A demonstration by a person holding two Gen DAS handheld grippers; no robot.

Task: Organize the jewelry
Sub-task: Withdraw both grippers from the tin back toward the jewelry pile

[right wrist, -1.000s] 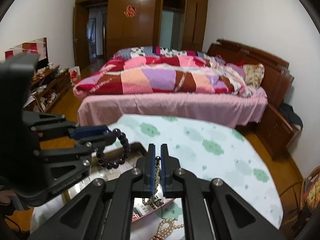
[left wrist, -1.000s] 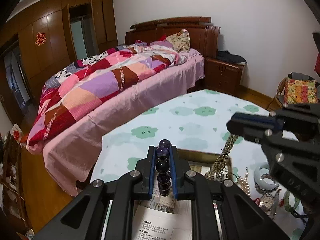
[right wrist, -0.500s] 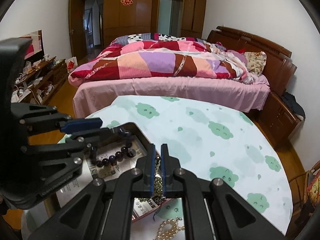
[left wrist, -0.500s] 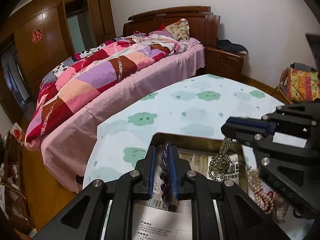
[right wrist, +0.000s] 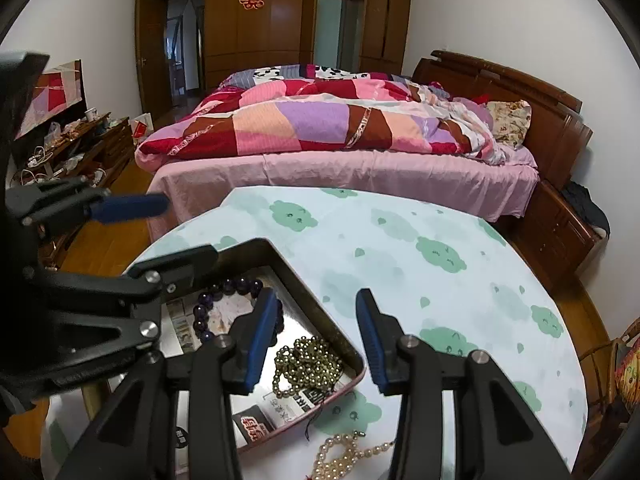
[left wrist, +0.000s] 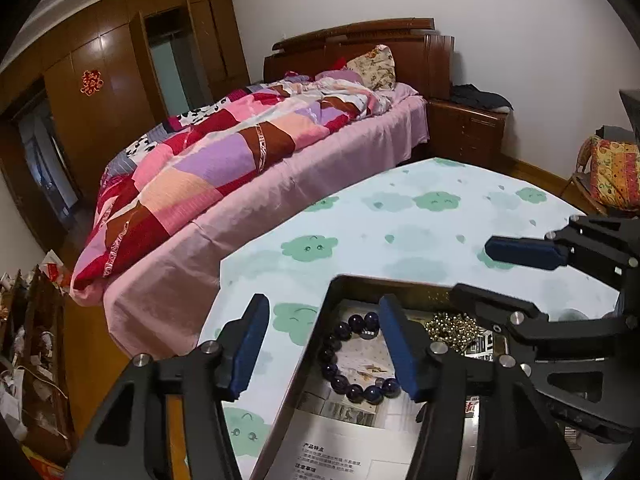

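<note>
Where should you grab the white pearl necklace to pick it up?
Probably from above, at the bunched loop of the pearl necklace. It lies flat and loose on the tablecloth, outside the tin tray, so pinching across the doubled strands should catch more beads than one thin strand.

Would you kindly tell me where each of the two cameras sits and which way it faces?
Left wrist: on the left gripper, angled down at the tin tray and dark bead bracelet; its own fingers opening, right gripper at the right edge.
Right wrist: on the right gripper, angled down at the gold bead chain; fingers opening, left gripper at the left edge.
Both share tray, bracelet, chain, clouded tablecloth, bed.
</note>
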